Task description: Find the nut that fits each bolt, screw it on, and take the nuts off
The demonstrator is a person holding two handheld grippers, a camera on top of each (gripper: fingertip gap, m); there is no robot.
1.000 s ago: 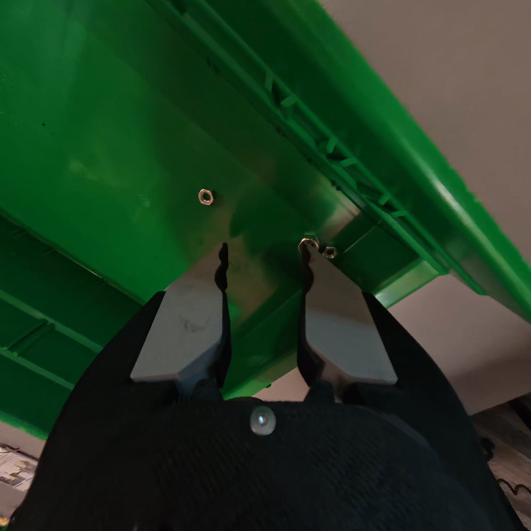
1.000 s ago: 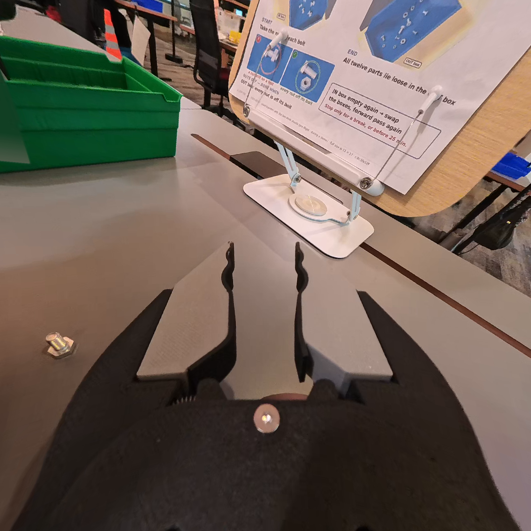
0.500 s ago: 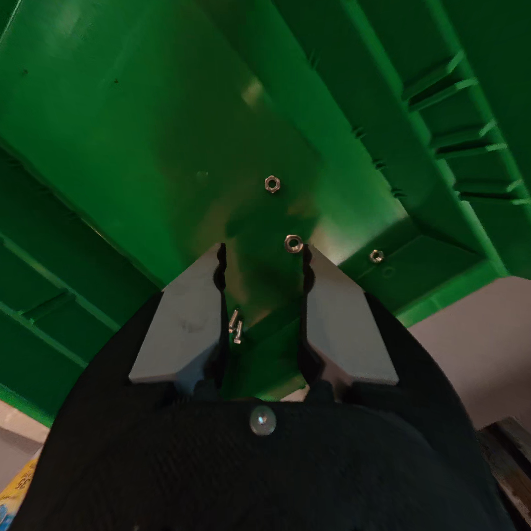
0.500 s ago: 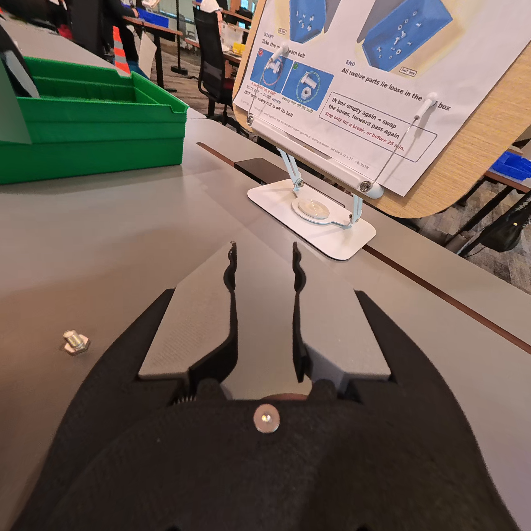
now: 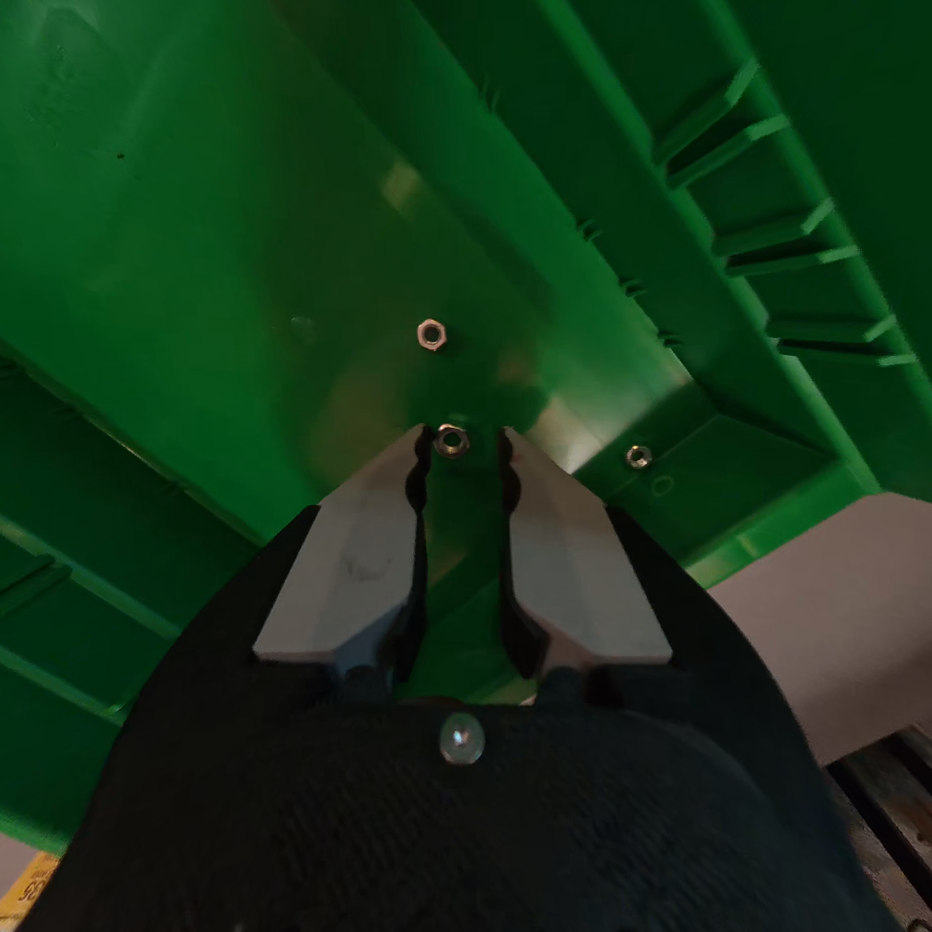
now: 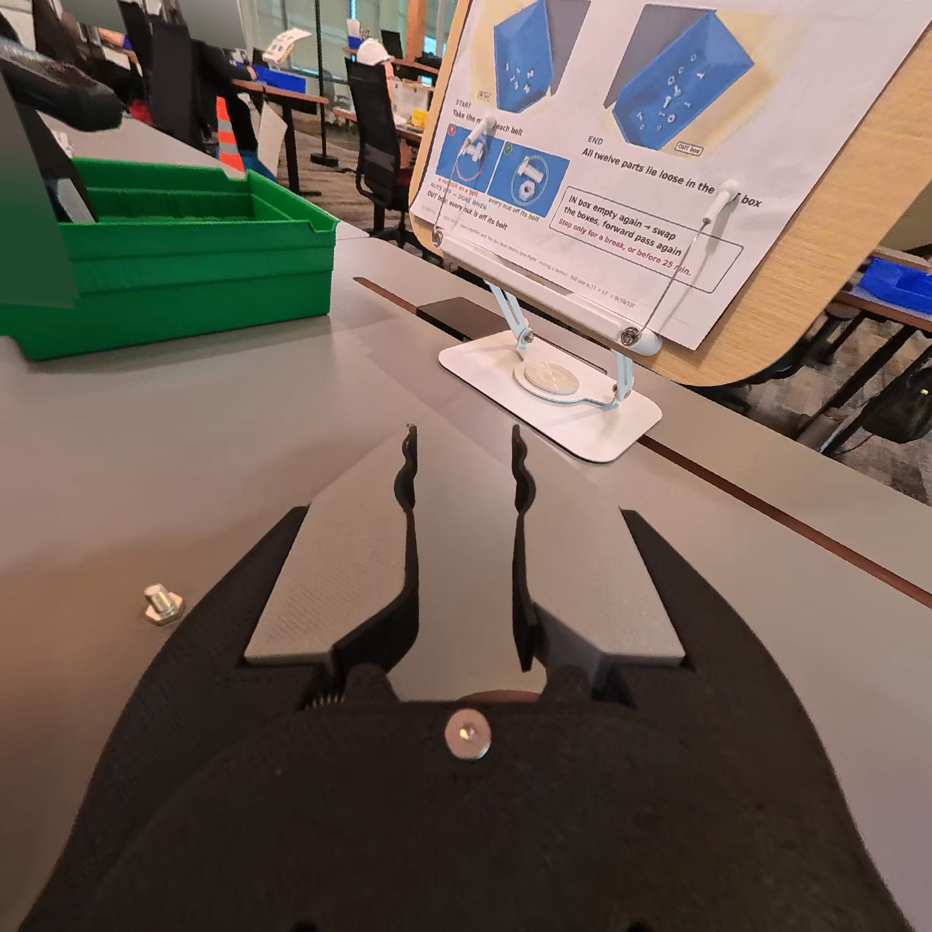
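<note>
Your left gripper hung inside the bin, one nut between its fingertips, another nut beyond, a third nut right.

Right gripper open over grey table, nothing between fingers. Bolt lying left of it. Green bin far left, instruction board on white stand ahead.
</note>
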